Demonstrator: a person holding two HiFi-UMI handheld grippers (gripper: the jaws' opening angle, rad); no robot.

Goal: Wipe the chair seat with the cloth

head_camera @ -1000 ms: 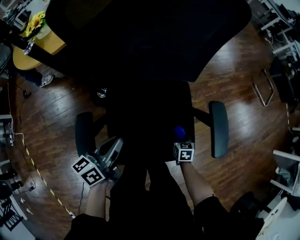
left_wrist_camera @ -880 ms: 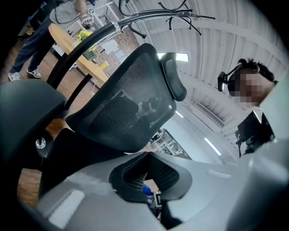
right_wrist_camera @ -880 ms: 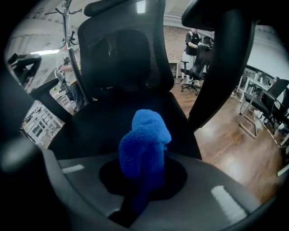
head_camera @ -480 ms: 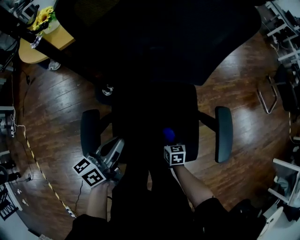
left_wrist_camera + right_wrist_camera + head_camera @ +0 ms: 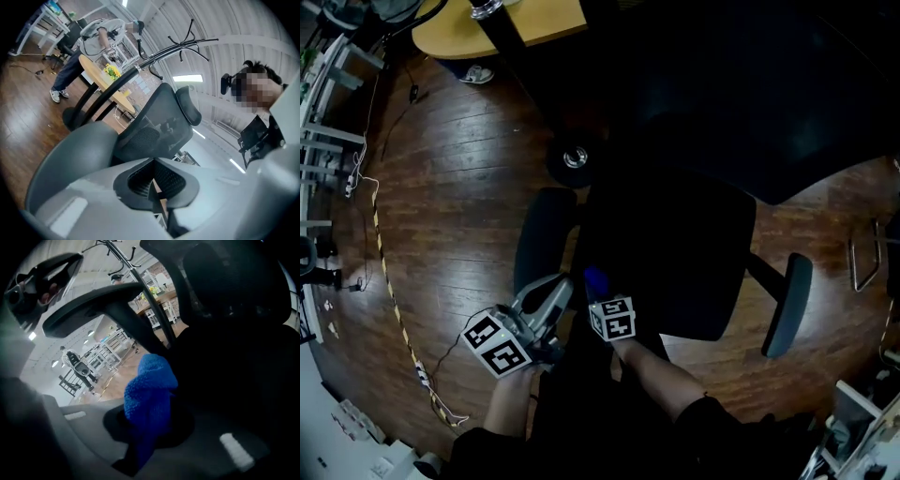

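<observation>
The black office chair's seat (image 5: 684, 246) fills the middle of the head view, below its dark backrest (image 5: 787, 84). A blue cloth (image 5: 594, 278) is bunched at the seat's front left corner, and my right gripper (image 5: 599, 292) is shut on it. In the right gripper view the cloth (image 5: 150, 401) sticks up out of the jaws, with the seat (image 5: 234, 380) to its right and the left armrest (image 5: 93, 305) overhead. My left gripper (image 5: 562, 285) sits beside that armrest (image 5: 539, 239). Its jaws are shut with nothing between them (image 5: 153, 186).
A round wooden table (image 5: 502, 19) stands at the top, with a black post (image 5: 502, 28) beside it. The chair's right armrest (image 5: 787, 305) juts out at the right. A cable (image 5: 384, 281) trails over the wooden floor at the left. A person (image 5: 93, 40) stands by the table.
My right gripper has carried the cloth leftward across the seat to its front left corner. The chair now sits further right and turned in the head view. The left gripper stays by the armrest.
</observation>
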